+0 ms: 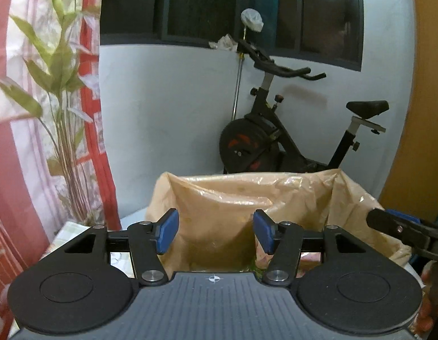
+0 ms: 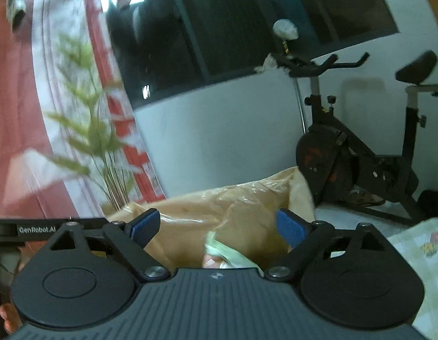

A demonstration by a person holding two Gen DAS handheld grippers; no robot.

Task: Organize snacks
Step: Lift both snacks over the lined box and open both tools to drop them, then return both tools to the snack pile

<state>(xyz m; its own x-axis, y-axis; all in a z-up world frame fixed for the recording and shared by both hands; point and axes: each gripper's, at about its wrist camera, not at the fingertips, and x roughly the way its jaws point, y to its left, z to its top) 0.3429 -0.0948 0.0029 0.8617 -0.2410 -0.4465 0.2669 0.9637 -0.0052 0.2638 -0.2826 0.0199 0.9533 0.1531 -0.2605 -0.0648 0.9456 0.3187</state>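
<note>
The open bag [image 1: 247, 198] stands at twelve o'clock, just ahead of the left gripper [image 1: 216, 233], whose pads point into its mouth. A packet [image 2: 230, 255] lies inside the bag, below the right gripper [image 2: 219, 226]. Behind the bag, at one o'clock, an exercise bike [image 1: 289, 130] stands against the wall under the window [image 1: 219, 8]. At ten o'clock a plant [image 1: 60, 107] rises in front of the curtain [image 1: 9, 141]. A patterned cloth [image 2: 422, 260] lies at three o'clock of the bag.
</note>
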